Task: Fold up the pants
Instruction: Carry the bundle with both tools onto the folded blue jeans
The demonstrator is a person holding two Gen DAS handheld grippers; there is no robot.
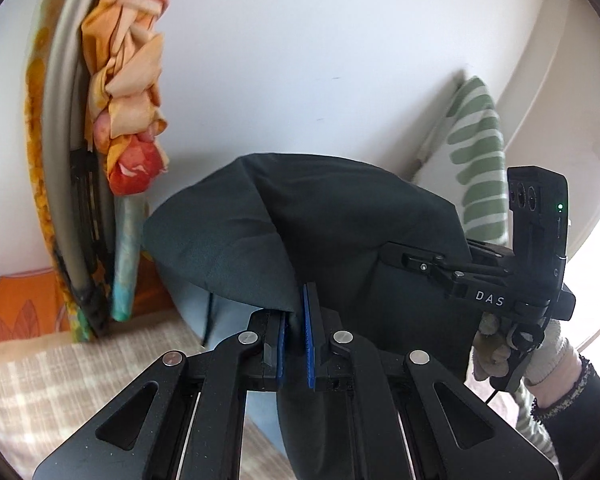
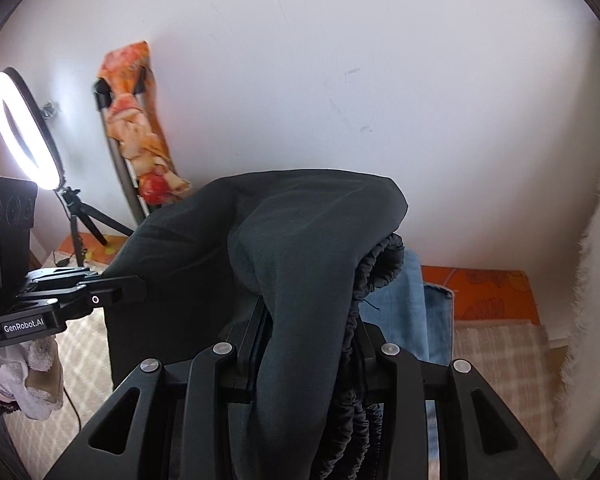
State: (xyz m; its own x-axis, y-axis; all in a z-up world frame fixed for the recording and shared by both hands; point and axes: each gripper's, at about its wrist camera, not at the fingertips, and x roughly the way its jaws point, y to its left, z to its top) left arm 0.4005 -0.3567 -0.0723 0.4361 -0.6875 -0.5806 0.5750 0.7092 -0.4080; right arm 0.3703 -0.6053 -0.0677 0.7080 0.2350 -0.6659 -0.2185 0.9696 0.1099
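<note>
The dark grey pants (image 1: 340,224) are lifted in the air between both grippers. My left gripper (image 1: 295,332) is shut on a fold of the fabric between its blue pads (image 1: 309,340). The right gripper shows in the left wrist view (image 1: 396,258), gripping the cloth from the right. In the right wrist view my right gripper (image 2: 308,332) is shut on the pants (image 2: 312,248) near the gathered elastic waistband (image 2: 364,304), which drapes over and hides the fingertips. The left gripper (image 2: 140,288) holds the cloth at the left.
A beige checked bed cover (image 1: 52,380) lies below. A blue garment (image 2: 412,304) and an orange cushion (image 2: 488,292) lie behind. A lit ring light on a tripod (image 2: 18,128), an orange floral cloth on a stand (image 1: 128,80) and a green-striped pillow (image 1: 480,152) stand by the white wall.
</note>
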